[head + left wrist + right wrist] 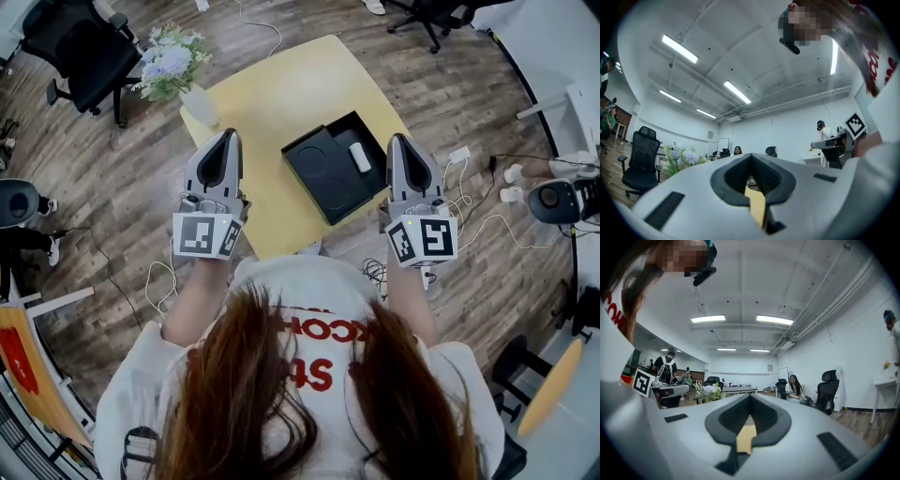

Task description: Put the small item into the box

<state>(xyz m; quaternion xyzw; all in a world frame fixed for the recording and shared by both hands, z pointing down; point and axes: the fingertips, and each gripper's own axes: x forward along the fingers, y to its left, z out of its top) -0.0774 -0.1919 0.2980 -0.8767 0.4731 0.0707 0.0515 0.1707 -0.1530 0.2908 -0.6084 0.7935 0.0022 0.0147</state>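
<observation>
1. The left gripper (751, 157) has its jaws pressed together with nothing between them. Only a sliver of yellow table shows through the hollow behind the tips.
2. The right gripper (750, 397) is closed the same way and is empty.
3. In the head view both grippers are held up side by side and point away from the person. The left one is over the near left edge of the table (281, 94), and the right one is at its right edge.
4. The box (328, 173) lies open on the table between the two grippers, touching neither. It is black and sits askew to the table edge.
5. The item (360, 157) is small, white and oblong. It already lies inside the box, in the narrow section along the right side, beside a wider section with a round recess.
6. A vase (200, 105) of pale flowers (172, 61) stands at the table's far left corner, well apart from the box.
7. A black chair (89, 52) stands on the wood floor beyond the flowers.
8. White cables (469, 216) trail over the floor to the right of the table.
9. The gripper views show other people across the room, some seated and some standing.
</observation>
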